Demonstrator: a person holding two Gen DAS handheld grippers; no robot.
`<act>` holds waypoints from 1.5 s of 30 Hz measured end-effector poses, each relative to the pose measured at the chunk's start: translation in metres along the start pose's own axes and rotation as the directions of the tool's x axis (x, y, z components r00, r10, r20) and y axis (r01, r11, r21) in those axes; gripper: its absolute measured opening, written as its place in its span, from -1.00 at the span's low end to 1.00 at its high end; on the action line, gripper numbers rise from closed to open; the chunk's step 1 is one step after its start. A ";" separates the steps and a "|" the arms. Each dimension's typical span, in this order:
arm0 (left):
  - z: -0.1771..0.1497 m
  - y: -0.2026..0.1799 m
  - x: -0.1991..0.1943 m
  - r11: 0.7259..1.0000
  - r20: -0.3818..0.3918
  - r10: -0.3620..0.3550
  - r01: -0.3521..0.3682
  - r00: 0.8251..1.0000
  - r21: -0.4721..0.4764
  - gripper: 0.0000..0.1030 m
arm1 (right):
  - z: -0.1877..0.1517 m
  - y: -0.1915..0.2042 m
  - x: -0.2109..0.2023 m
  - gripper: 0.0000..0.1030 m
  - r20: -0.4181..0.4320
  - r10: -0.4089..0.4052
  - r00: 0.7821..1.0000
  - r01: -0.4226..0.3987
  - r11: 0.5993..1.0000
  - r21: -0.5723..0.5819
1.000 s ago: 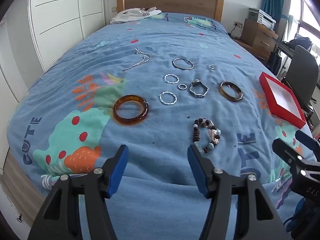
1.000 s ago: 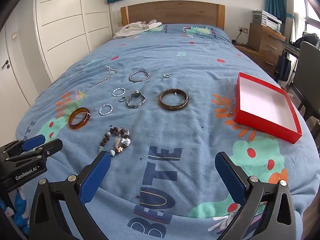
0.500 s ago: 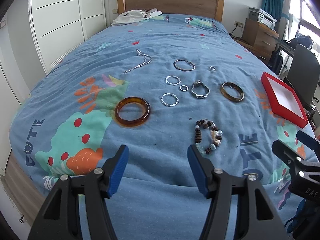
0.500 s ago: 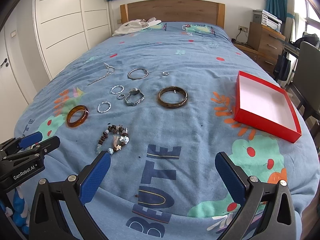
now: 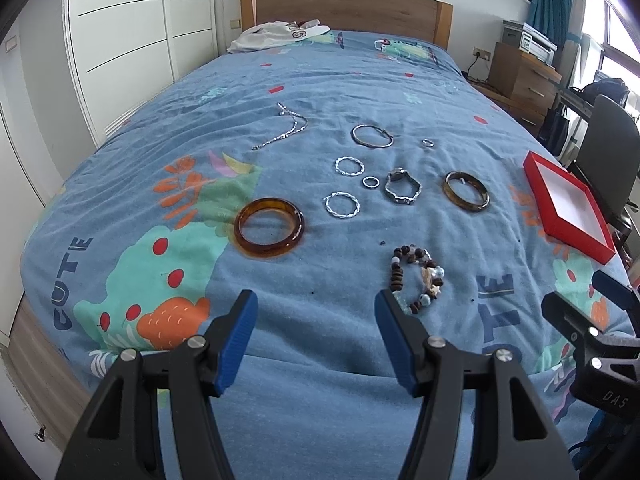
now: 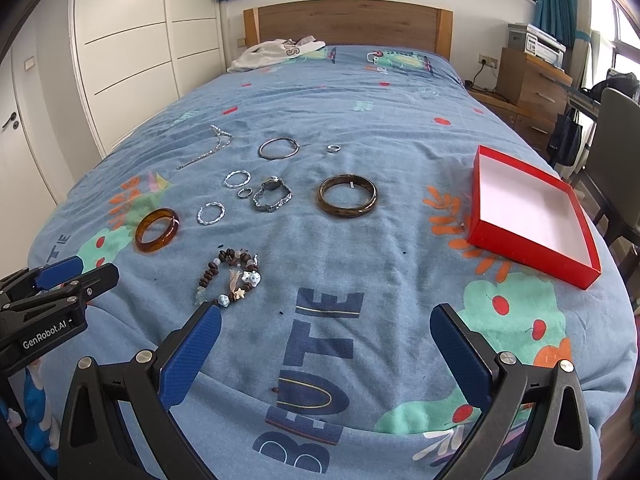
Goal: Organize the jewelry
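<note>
Jewelry lies spread on the blue bedspread: an amber bangle [image 5: 269, 227] [image 6: 157, 230], a dark brown bangle [image 5: 466, 196] [image 6: 347, 196], a beaded bracelet [image 5: 416, 277] [image 6: 230, 279], a silver watch [image 5: 402, 185] [image 6: 272, 193], twisted silver rings [image 5: 341, 204] [image 6: 211, 213], a thin silver bangle [image 5: 372, 135] [image 6: 279, 148] and a chain [image 5: 285, 131] [image 6: 208, 148]. An empty red box [image 5: 568, 204] [image 6: 530, 212] sits at the right. My left gripper [image 5: 316, 316] is open near the bed's front edge, short of the beaded bracelet. My right gripper [image 6: 325, 328] is open too, holding nothing.
A white garment [image 6: 276, 53] lies by the wooden headboard [image 6: 348, 24]. White wardrobe doors [image 5: 120, 32] line the left side. A wooden dresser [image 6: 532, 84] and a chair [image 6: 618, 152] stand to the right of the bed.
Both grippers have drawn back and up a little from the bed, so the jewelry sits slightly farther off. Nothing was picked up; the jaws stay open.
</note>
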State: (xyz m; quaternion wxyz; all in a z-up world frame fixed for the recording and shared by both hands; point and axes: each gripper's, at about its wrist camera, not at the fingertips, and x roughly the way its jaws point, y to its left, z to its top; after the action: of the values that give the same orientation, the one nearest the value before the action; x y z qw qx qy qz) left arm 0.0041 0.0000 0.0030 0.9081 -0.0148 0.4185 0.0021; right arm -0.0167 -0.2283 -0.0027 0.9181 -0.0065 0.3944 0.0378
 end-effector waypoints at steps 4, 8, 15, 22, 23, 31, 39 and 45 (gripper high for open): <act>-0.001 0.000 -0.002 1.000 0.011 0.003 -0.003 1.000 0.000 0.15 | 0.000 0.000 -0.001 0.99 -0.002 -0.002 1.000 0.002 1.000 -0.003; -0.001 0.000 -0.003 1.000 0.016 0.001 -0.001 1.000 -0.001 0.15 | -0.001 0.002 -0.002 0.99 -0.003 -0.003 1.000 0.003 1.000 -0.008; -0.001 0.000 -0.003 1.000 0.017 0.003 -0.003 1.000 0.000 0.15 | -0.001 0.004 -0.001 0.99 -0.009 -0.004 1.000 0.004 1.000 -0.020; 0.001 0.004 -0.001 1.000 -0.020 -0.005 0.005 1.000 0.000 0.15 | -0.002 0.005 -0.001 0.99 -0.012 -0.002 1.000 0.001 1.000 -0.020; 0.001 0.006 0.000 1.000 -0.025 -0.007 0.007 1.000 -0.005 0.15 | -0.002 0.004 -0.001 0.99 -0.014 0.003 1.000 -0.003 1.000 -0.019; 0.002 0.024 0.004 1.000 -0.030 0.004 -0.005 1.000 -0.020 0.15 | -0.003 0.008 0.005 0.99 -0.033 0.067 0.997 -0.068 0.998 -0.017; 0.020 0.044 0.018 1.000 -0.038 -0.022 0.022 0.999 0.003 0.15 | 0.001 0.023 0.022 0.99 -0.071 0.169 0.983 -0.171 0.985 -0.021; 0.041 0.041 0.049 0.998 -0.063 -0.041 0.044 0.997 0.043 0.15 | 0.012 0.039 0.052 0.98 -0.112 0.246 0.963 -0.249 0.968 -0.018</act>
State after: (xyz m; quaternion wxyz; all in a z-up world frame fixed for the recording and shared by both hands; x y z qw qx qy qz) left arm 0.0664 0.0421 -0.0088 0.8945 -0.0035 0.4462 -0.0269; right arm 0.0251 -0.1855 -0.0312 0.8832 0.0262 0.4408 0.1581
